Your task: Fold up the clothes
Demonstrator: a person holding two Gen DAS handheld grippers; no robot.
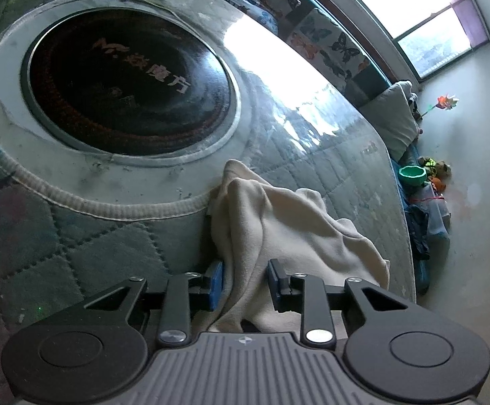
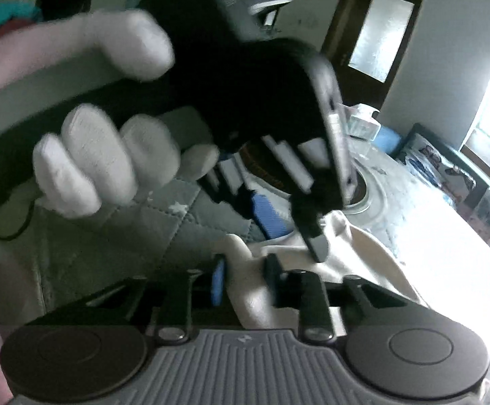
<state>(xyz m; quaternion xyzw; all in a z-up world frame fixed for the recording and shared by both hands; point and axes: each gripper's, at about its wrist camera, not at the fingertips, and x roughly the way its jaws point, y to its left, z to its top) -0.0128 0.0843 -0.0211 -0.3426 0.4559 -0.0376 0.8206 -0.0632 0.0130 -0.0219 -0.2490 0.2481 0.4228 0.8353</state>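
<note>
A cream cloth (image 1: 288, 222) lies bunched on the quilted table cover (image 1: 93, 253), and one fold runs back between the blue pads of my left gripper (image 1: 245, 280), which is shut on it. In the right wrist view the same cream cloth (image 2: 363, 256) passes between the fingers of my right gripper (image 2: 245, 280), also shut on it. Just above and ahead of the right gripper hangs the left gripper (image 2: 290, 233), held by a white-gloved hand (image 2: 89, 162). The two grippers are close together. The view is blurred.
A round dark plate (image 1: 130, 81) with lettering is set in the table top. A butterfly-print bench back (image 1: 312, 30) and a pillow (image 1: 393, 118) run along the far side under a window (image 1: 430, 17). A green bowl (image 1: 412, 175) and toys lie beyond the table's edge.
</note>
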